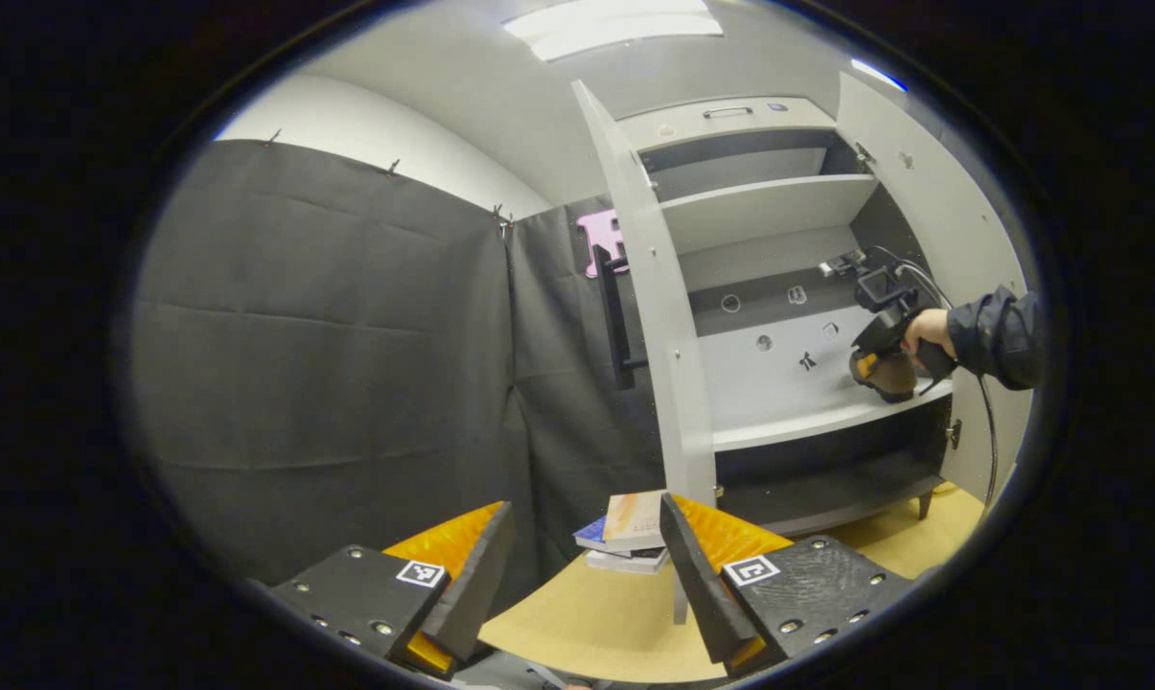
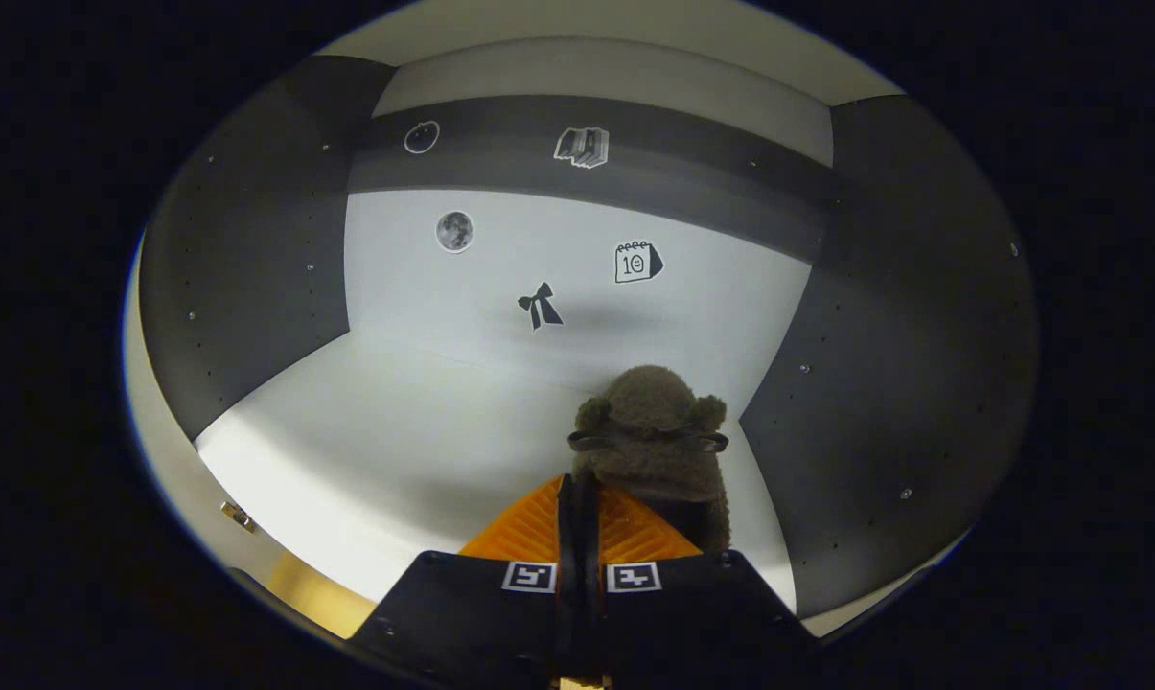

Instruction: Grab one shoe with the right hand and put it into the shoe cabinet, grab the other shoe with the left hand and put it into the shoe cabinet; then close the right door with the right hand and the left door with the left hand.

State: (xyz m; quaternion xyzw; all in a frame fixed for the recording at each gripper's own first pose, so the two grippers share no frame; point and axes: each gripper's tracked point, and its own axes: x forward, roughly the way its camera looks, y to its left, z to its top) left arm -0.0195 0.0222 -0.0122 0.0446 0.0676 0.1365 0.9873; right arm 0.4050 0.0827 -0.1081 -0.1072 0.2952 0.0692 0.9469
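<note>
Shoe (image 2: pixel 650 441) on cabinet shelf (image 2: pixel 395 431)

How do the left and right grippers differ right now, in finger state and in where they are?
The left gripper has its fingers spread wide with nothing between them; the right gripper has its fingers closed together on the fuzzy brown shoe. The left gripper is held outside the shoe cabinet, facing it; the right gripper reaches onto a cabinet shelf. Both point toward the cabinet.

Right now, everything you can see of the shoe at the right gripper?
The shoe looks like a brown fuzzy, fleece-like slipper with two small rounded ear-like bumps and a dark thin strap across it. It sits on the pale cabinet shelf near the dark right wall, directly ahead of the right gripper, whose fingers are closed together at its near end. The grip point itself is hidden.
</note>
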